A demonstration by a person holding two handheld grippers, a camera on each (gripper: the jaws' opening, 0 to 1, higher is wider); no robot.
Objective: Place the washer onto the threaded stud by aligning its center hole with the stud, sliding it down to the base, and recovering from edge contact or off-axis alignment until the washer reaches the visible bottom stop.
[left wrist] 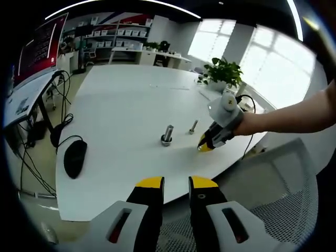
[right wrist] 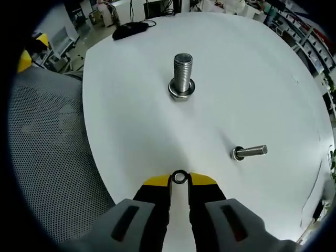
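In the left gripper view, the left tool hangs back over the near edge of the white tabletop, its yellow-tipped jaws a little apart and holding nothing, while the right tool reaches in from the right in a person's hand, its tip low over the tabletop just beside two upright bolts. The larger bolt stands on its head with a ring at its base; the smaller bolt stands just behind it. A black mouse lies well to the left. In the right gripper view, the right tool pinches the washer between its jaw tips, edge-on grip, hole visible from above. The large threaded bolt stands ahead, well apart from the washer, and the small bolt sits off to the right. By this evidence the washer is picked up but not yet carried to a stud; aligning the hole, sliding it down and seating it at the base all remain to be done.
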